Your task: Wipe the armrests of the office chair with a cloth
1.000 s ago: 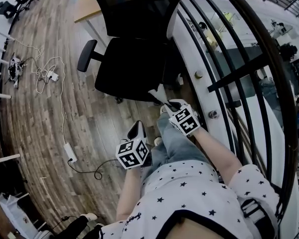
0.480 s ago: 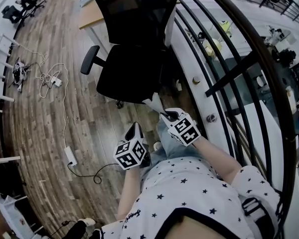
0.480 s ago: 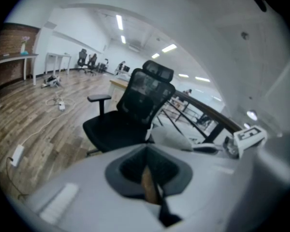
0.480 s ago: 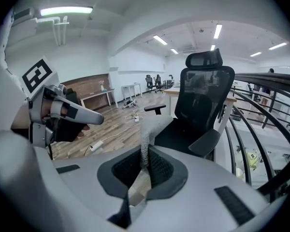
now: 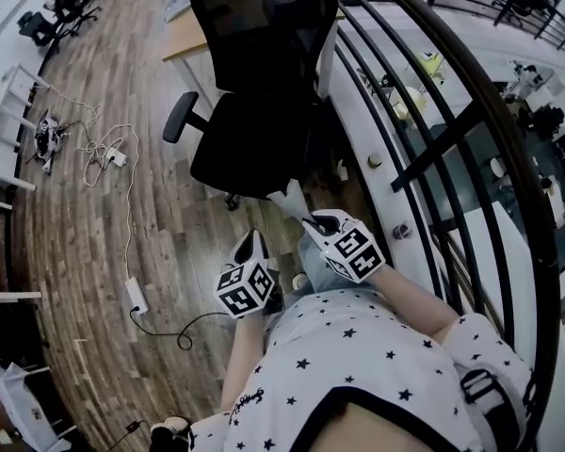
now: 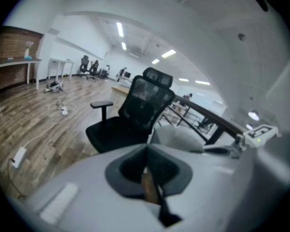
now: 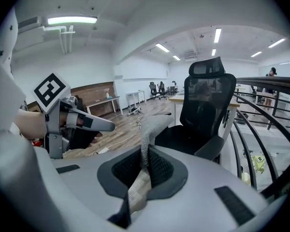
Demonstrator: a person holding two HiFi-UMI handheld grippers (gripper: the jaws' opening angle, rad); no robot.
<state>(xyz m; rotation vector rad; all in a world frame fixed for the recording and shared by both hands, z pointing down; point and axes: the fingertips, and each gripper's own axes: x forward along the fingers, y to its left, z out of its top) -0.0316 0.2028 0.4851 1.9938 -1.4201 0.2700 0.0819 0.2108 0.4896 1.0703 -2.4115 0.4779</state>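
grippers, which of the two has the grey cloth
The right gripper: its jaws clamp the grey knitted cloth, which sticks up between them. The left gripper is shut on nothing.

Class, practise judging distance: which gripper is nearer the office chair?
Right. The right gripper, holding the cloth, is just short of the office chair seat; the left gripper is further back.

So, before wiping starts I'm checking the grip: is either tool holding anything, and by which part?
The right tool pinches the grey cloth by one end; the left tool is shut and empty.
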